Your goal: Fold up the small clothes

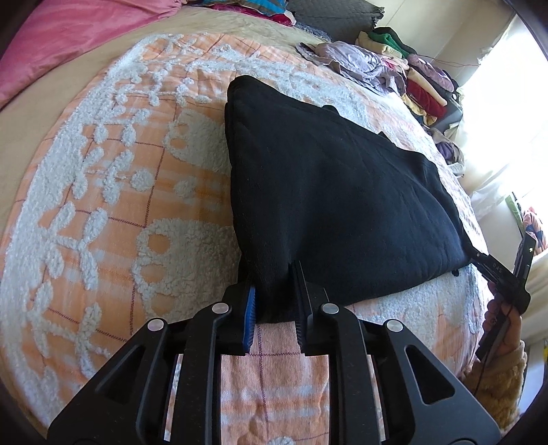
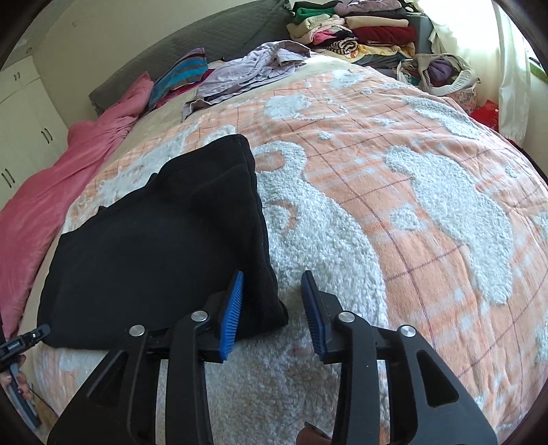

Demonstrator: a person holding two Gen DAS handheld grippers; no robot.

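Left tongs [image 1: 275, 304] sit right under the lens, clamped on the near corner of the black garment [image 1: 328, 191], so that corner is bunched up between the blue pads. Everything else of the garment lies flat-ish on the orange-and-white bedspread [image 1: 102, 205], folded into a chunky rough square.

Right tongs [image 2: 272, 308] are spread apart and gripping nothing. One pad [image 2: 231, 311] rests over the garment's other near corner, the second is over bare fluffy white bedspread just beside the edge. From the left view you can see the right tongs at the garment's right corner, with a hand [image 1: 501, 328] in a yellowish fuzzy sleeve behind them.

Around it: pink blanket [image 2: 61, 191] piled along the far-left side, a crumpled lilac shirt [image 2: 253, 68] further up the bed, well apart from the garment. Stacks of folded clothes [image 2: 363, 30] sit at the far end near the bright window, plus a bag [image 2: 441, 73] stuffed with more stuff. White wardrobe doors [image 2: 24, 113] on the left wall. Nothing sits between the tongs and the garment.
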